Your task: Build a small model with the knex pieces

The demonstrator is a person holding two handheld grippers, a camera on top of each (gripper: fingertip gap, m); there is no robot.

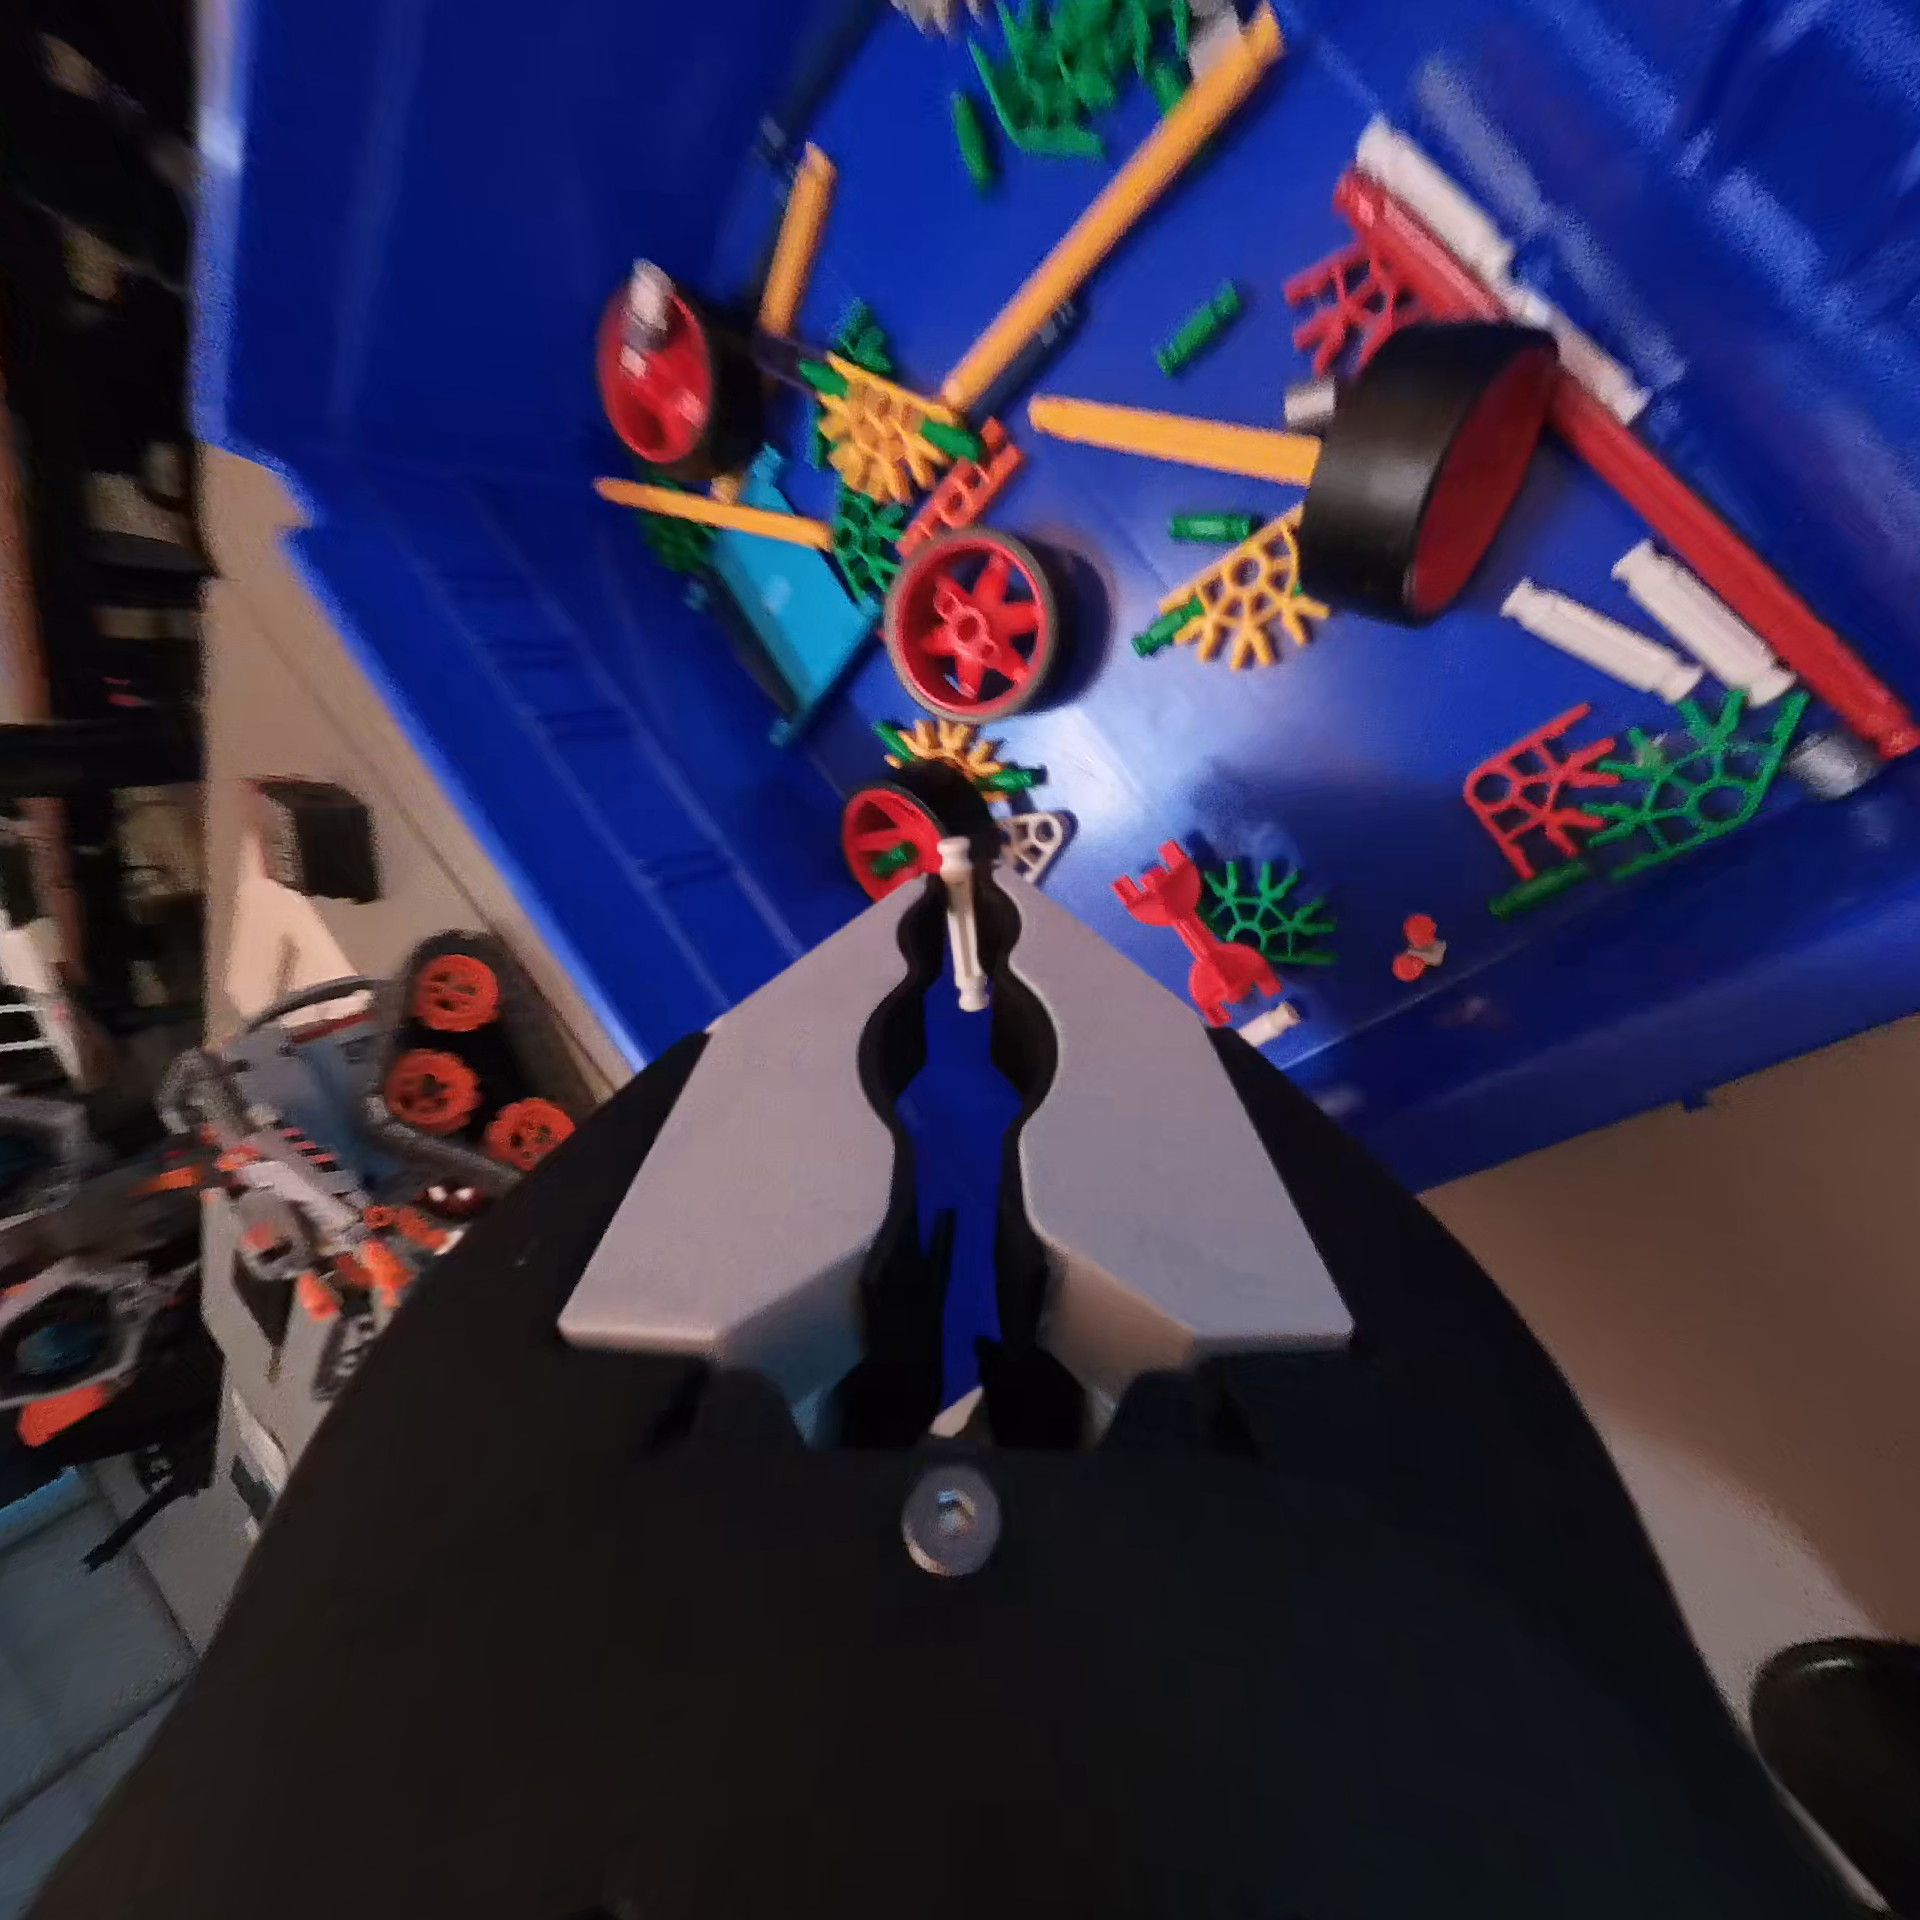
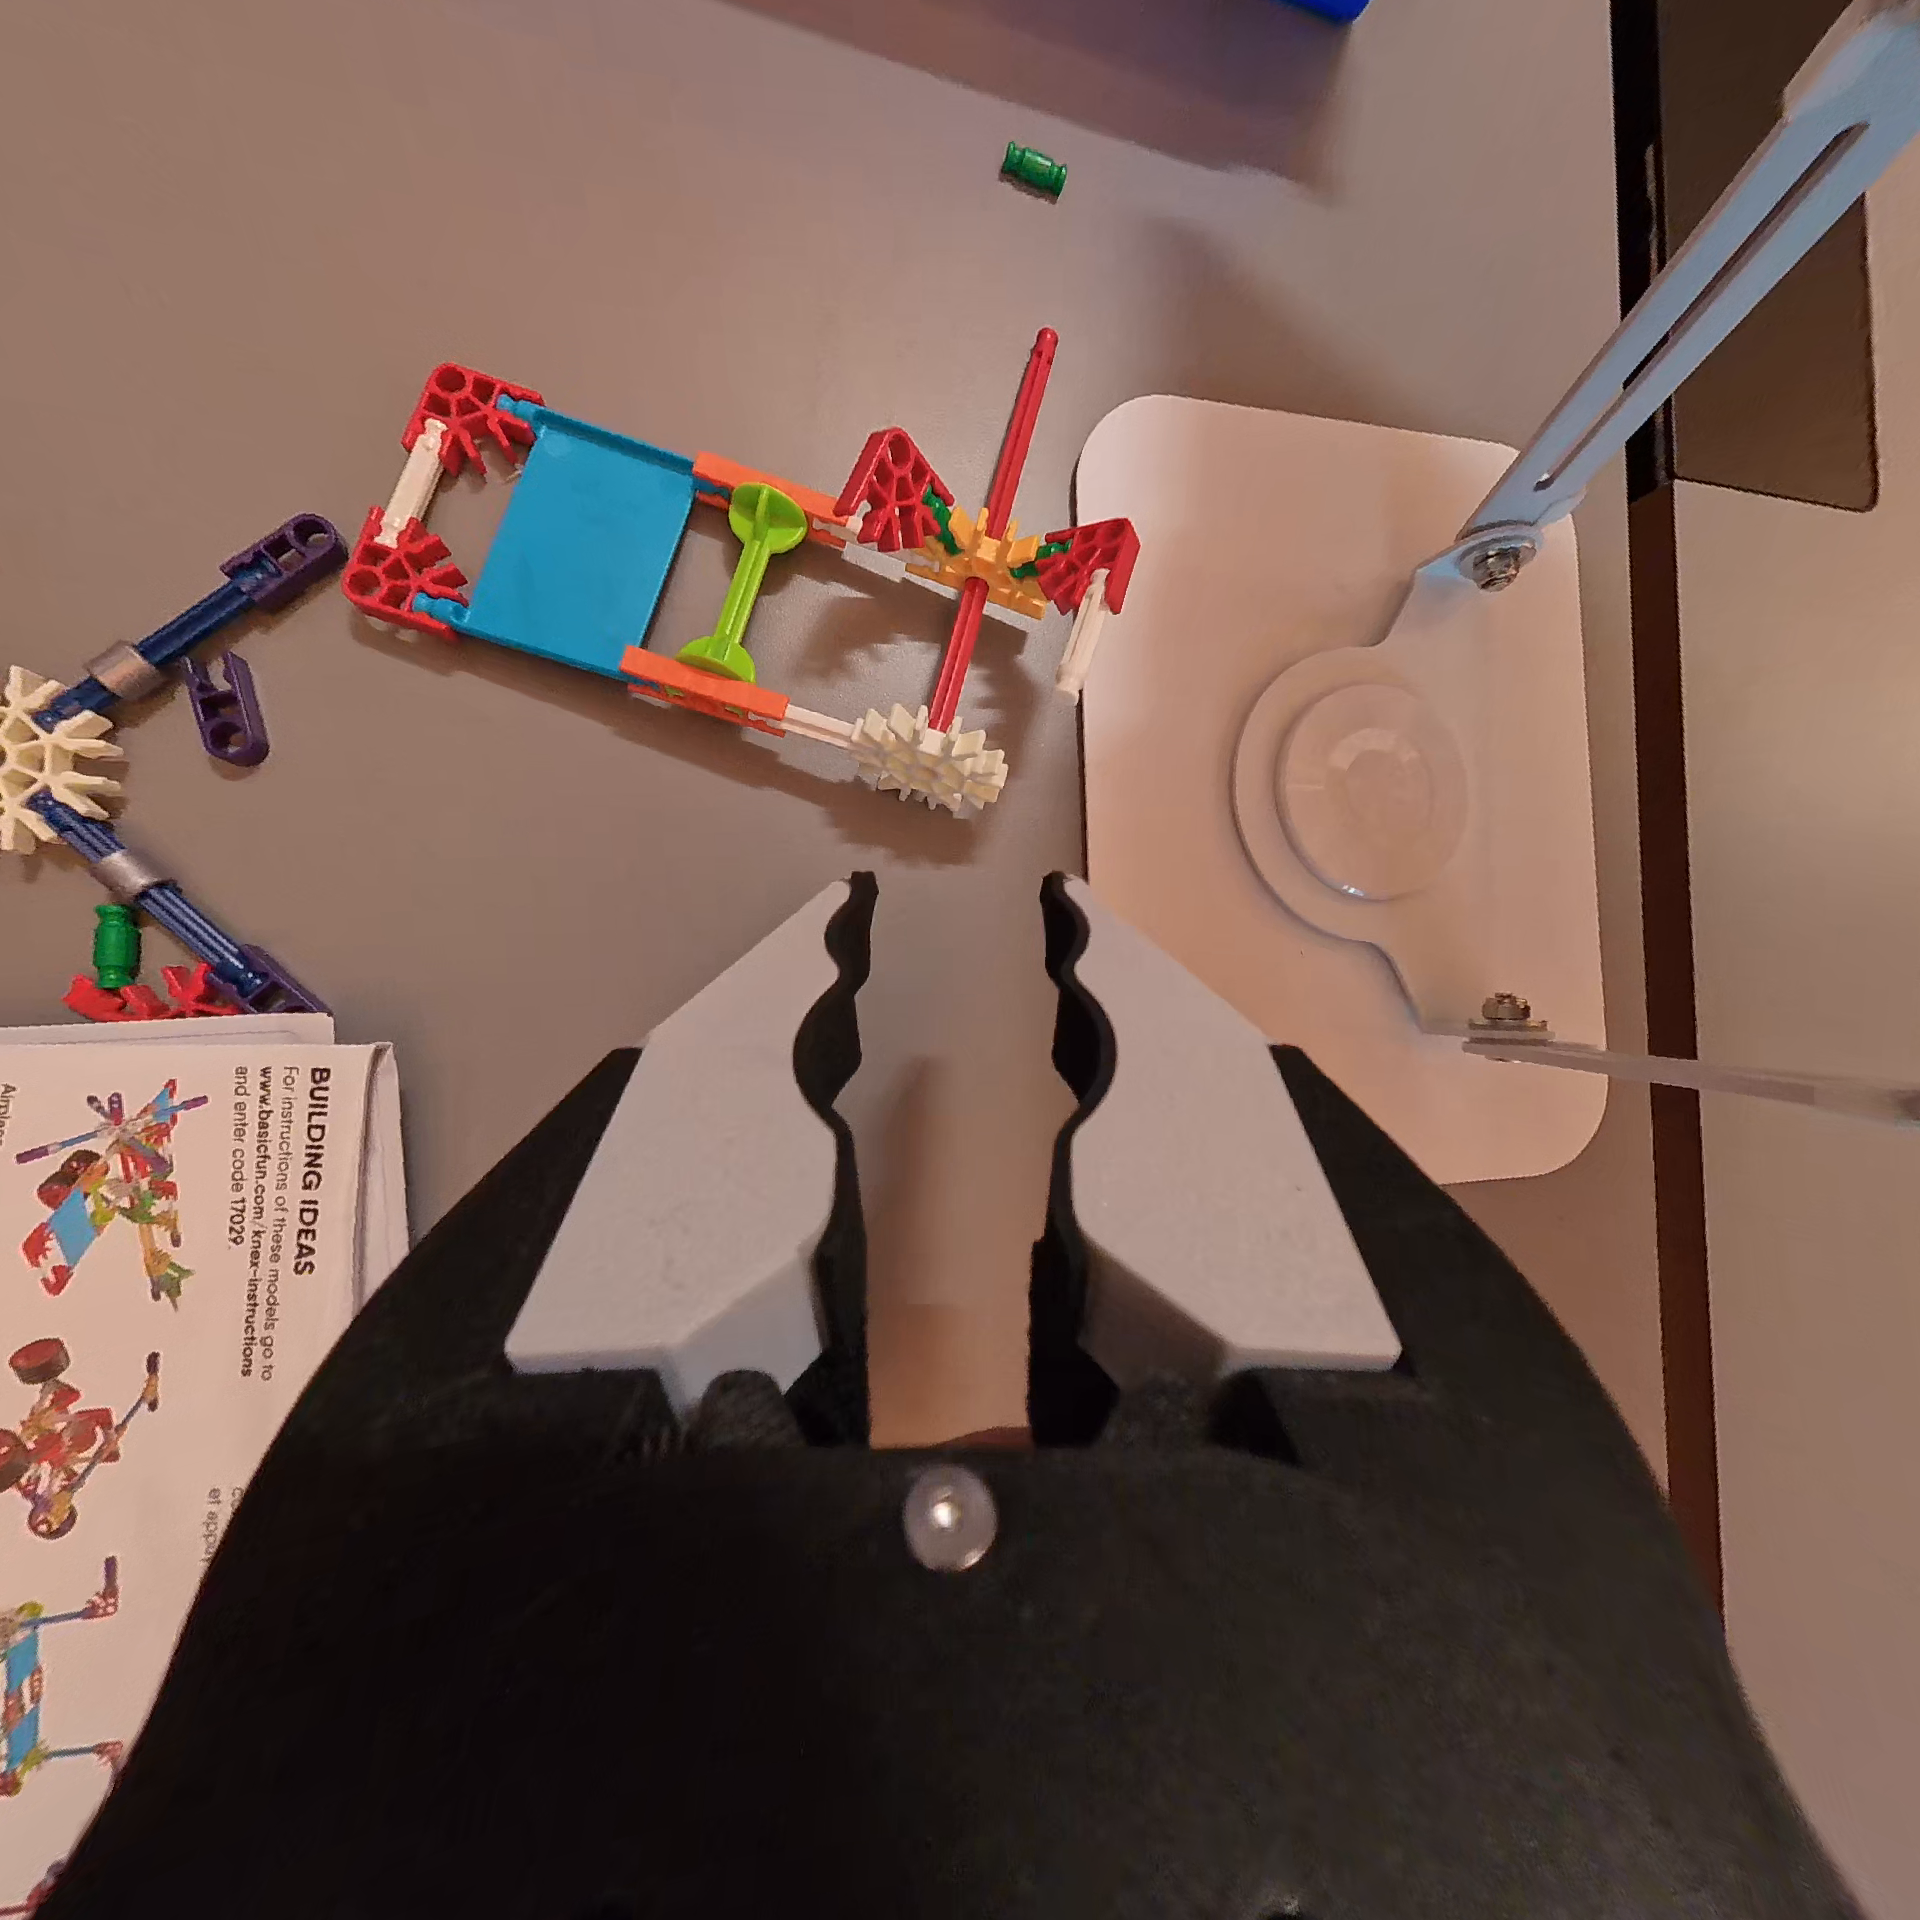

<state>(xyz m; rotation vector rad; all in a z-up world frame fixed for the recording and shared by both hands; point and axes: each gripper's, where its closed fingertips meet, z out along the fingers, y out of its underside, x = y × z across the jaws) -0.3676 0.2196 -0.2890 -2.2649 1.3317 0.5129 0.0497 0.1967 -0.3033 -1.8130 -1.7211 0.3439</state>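
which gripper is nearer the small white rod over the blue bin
Left. The left gripper has the small white rod pinched between its jaws over the blue bin. The right gripper hangs open above the table.

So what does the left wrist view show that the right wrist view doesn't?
Left only: the left claw shut on a short white rod above a blue bin of loose pieces, including a red wheel and a black tire.
Right only: the right claw open and empty over a table, near a partly built model, a booklet and a white stand base.
Shared: only the same kind of building pieces.
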